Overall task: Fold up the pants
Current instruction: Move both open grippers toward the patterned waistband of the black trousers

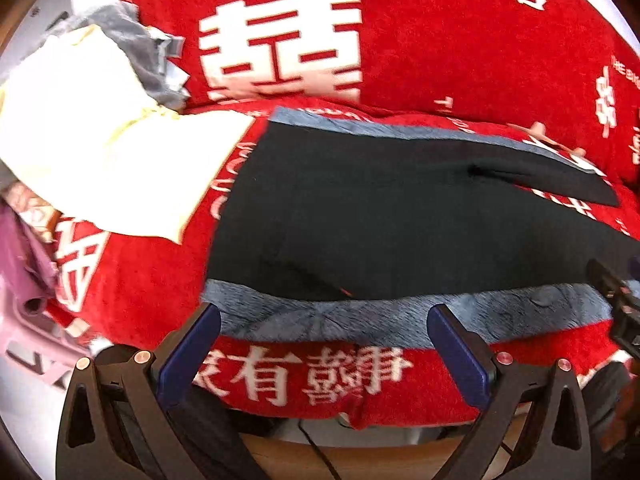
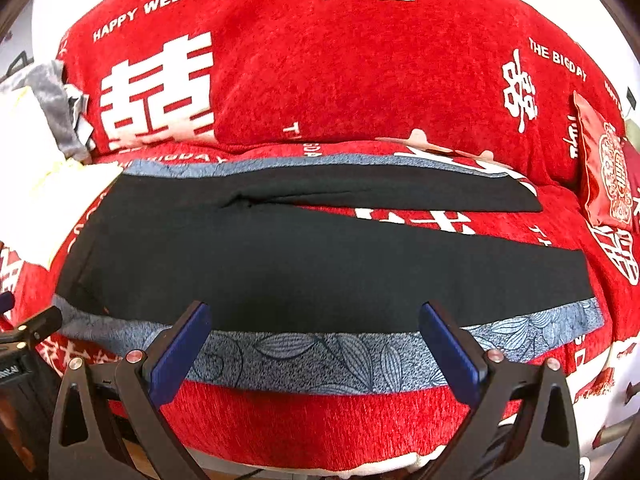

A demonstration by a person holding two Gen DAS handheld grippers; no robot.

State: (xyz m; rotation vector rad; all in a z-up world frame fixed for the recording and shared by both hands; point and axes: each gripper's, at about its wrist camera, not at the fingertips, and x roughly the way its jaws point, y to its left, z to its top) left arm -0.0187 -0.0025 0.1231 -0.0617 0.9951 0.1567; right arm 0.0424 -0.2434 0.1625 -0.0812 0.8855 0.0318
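Black pants (image 1: 360, 232) with blue-grey patterned side stripes lie spread flat on a red sofa cover, waist to the left and legs running right; they also show in the right wrist view (image 2: 320, 260). The two legs part in a V. My left gripper (image 1: 324, 316) is open and empty, its fingertips over the near blue stripe by the waist end. My right gripper (image 2: 316, 312) is open and empty over the near stripe (image 2: 320, 352) at mid-leg. The right gripper's body (image 1: 616, 300) shows at the left view's right edge.
A cream cloth (image 1: 100, 152) and a grey cloth (image 1: 140, 48) lie left of the pants. A red patterned cushion (image 2: 604, 172) sits at the right end of the sofa. The sofa back (image 2: 320, 72) rises behind. Purple fabric (image 1: 24, 264) hangs at the far left.
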